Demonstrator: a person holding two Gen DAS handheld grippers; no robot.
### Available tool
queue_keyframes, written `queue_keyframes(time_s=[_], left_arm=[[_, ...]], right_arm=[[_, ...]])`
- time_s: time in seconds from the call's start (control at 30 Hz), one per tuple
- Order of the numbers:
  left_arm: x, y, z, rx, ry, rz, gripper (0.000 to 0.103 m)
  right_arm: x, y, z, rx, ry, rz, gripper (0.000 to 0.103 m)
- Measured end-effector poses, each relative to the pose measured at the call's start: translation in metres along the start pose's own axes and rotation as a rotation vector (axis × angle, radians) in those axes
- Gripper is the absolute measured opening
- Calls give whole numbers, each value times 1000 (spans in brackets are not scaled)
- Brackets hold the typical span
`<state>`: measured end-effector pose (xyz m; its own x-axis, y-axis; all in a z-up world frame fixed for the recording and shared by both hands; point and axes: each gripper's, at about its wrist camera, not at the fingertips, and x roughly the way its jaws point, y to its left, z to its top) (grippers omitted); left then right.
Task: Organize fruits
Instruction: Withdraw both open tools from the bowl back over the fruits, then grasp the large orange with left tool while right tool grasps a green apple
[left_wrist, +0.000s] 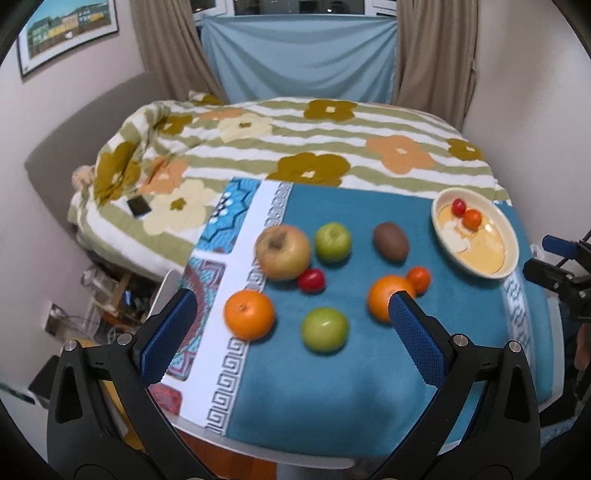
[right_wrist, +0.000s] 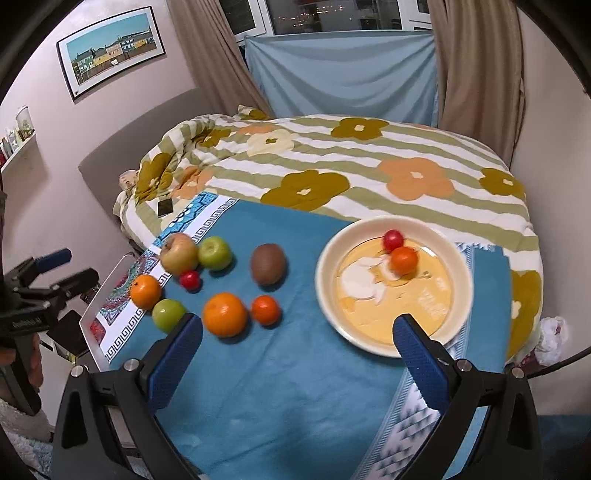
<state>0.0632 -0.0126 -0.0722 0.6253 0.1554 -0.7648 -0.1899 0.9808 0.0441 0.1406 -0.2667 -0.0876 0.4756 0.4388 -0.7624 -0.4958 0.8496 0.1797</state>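
Note:
On the blue cloth lie a yellow-red apple (left_wrist: 283, 252), two green apples (left_wrist: 332, 242) (left_wrist: 325, 328), a kiwi (left_wrist: 390, 242), two oranges (left_wrist: 249, 314) (left_wrist: 386, 301), a small orange tomato (left_wrist: 418, 278) and a red tomato (left_wrist: 311, 280). A cream bowl (left_wrist: 509, 254) at the right holds a red tomato (right_wrist: 392, 240) and an orange one (right_wrist: 404, 260). My left gripper (left_wrist: 291, 314) is open and empty above the near fruits. My right gripper (right_wrist: 297, 336) is open and empty, near the bowl (right_wrist: 327, 273) and the large orange (right_wrist: 225, 314).
The cloth-covered table (right_wrist: 280, 369) stands against a bed with a flowered blanket (left_wrist: 314, 147). A phone (left_wrist: 139, 205) lies on the bed. The right gripper shows at the right edge of the left wrist view (left_wrist: 565, 273); the left gripper shows at the left in the right wrist view (right_wrist: 44, 280).

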Motion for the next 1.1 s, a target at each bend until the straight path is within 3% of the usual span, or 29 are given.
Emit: queue_keyframes(time_s=[0.47, 0.8, 1.1], left_arm=[[67, 66, -26, 232, 89, -175, 103], [119, 74, -24, 351, 125, -289, 103], [141, 64, -29, 437, 156, -340, 103]], right_arm=[[57, 95, -28, 55, 56, -24, 103], [101, 129, -43, 84, 106, -50, 103], [124, 144, -49, 111, 143, -72, 101]])
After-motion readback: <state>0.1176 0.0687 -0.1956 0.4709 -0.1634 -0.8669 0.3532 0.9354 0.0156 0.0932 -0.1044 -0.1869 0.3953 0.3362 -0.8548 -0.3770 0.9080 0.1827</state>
